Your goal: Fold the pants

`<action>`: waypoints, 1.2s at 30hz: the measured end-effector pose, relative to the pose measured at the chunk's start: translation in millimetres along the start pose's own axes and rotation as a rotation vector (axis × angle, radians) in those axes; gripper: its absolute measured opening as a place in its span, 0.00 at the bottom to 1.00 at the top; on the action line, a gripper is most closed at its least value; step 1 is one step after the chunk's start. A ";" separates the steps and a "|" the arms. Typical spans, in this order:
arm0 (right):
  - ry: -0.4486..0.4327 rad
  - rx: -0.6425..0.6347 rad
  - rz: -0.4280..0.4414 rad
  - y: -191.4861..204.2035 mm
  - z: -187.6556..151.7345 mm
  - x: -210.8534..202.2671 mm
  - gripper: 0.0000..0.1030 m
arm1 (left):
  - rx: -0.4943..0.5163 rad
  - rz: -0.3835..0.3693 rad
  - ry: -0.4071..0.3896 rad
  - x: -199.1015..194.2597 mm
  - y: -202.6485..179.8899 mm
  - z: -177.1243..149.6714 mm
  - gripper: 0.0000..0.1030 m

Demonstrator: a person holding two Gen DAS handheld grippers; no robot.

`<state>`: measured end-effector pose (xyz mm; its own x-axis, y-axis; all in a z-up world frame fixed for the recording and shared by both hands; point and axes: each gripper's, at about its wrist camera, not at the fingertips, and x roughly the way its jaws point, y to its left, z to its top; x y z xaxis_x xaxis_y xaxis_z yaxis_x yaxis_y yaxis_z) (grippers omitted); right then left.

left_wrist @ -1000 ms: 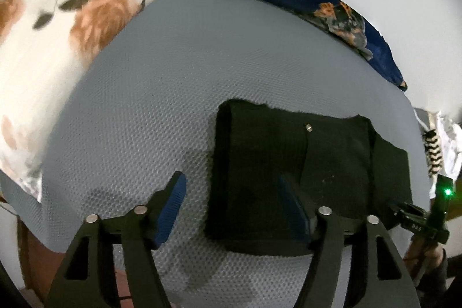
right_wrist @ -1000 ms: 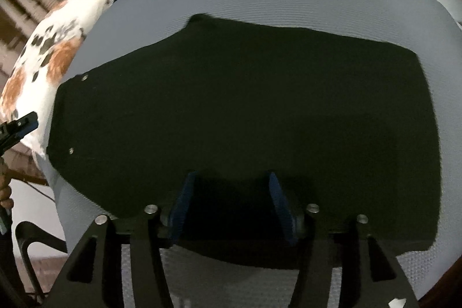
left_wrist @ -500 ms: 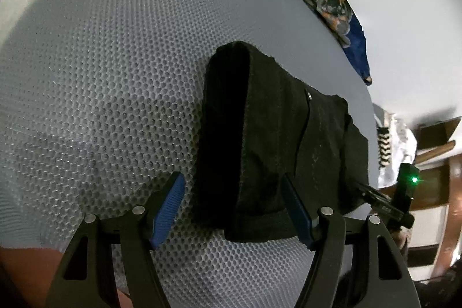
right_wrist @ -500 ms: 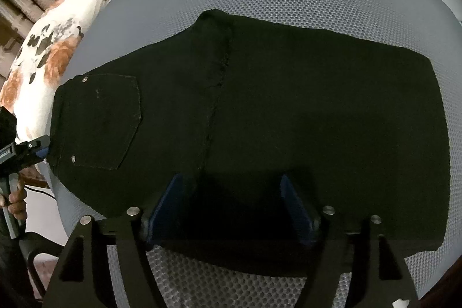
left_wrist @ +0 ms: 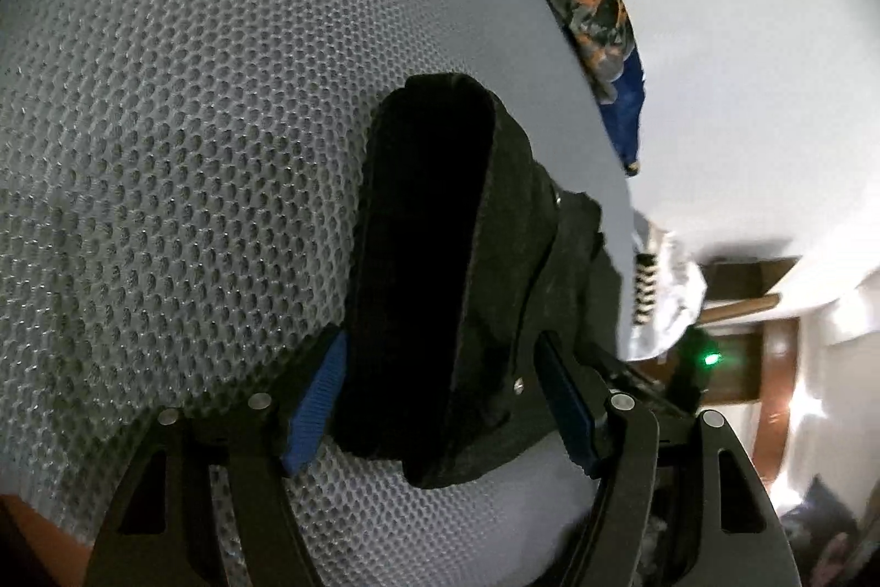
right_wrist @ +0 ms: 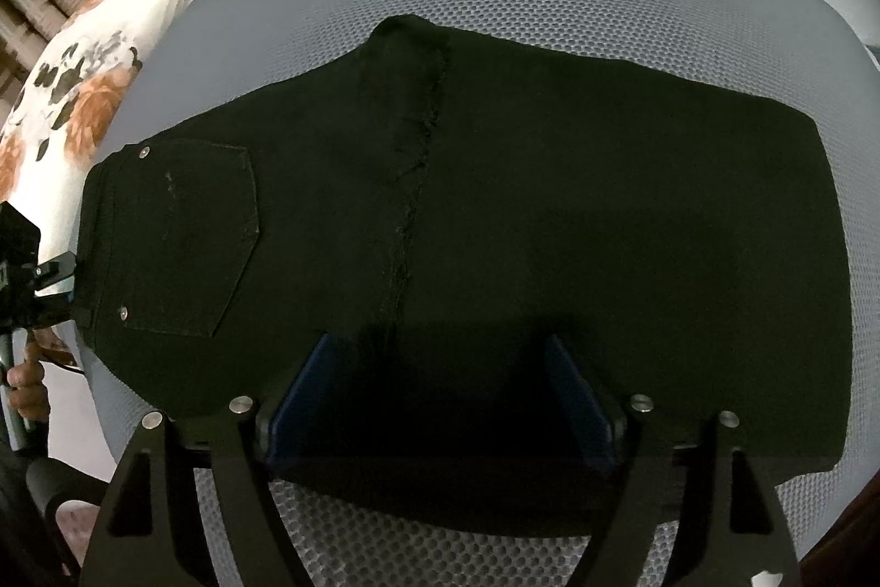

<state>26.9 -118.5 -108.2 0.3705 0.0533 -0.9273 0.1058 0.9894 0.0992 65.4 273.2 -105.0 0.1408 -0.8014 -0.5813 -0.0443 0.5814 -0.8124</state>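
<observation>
The pants (right_wrist: 495, 224) lie folded on the bed (left_wrist: 165, 147); the left tool (left_wrist: 440, 400) gapes around their waist end, the right tool (right_wrist: 440, 394) gapes over the near edge. If either clamps only the top layer, I judge the fold could slide apart.

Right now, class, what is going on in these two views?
A person with a handheld gripper in each hand is folding black pants on a grey mesh surface. The left gripper is open, its fingers straddling the waistband end. The right gripper hovers open over the near edge. Neither has gripped yet.
</observation>
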 end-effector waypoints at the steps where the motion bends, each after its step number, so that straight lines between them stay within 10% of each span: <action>1: 0.000 0.001 -0.002 1.0 -0.2 -0.3 0.75 | -0.017 -0.031 0.001 -0.2 4.5 1.4 0.67; 17: -0.013 0.000 -0.012 11.3 -1.0 -1.1 0.80 | 0.108 -0.018 -0.024 35.9 -27.1 28.6 0.67; 25: -0.032 0.011 0.009 10.0 3.0 -4.2 0.80 | 0.182 0.264 -0.077 46.7 -56.7 16.2 0.48; 36: -0.072 -0.005 0.026 2.7 5.6 -16.1 0.80 | 0.087 0.362 -0.086 56.7 -69.2 14.4 0.47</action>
<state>26.4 -117.5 -91.0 0.4385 0.0690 -0.8961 0.0912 0.9885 0.1207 90.7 189.5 -81.0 0.2136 -0.5293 -0.8211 -0.0228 0.8375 -0.5459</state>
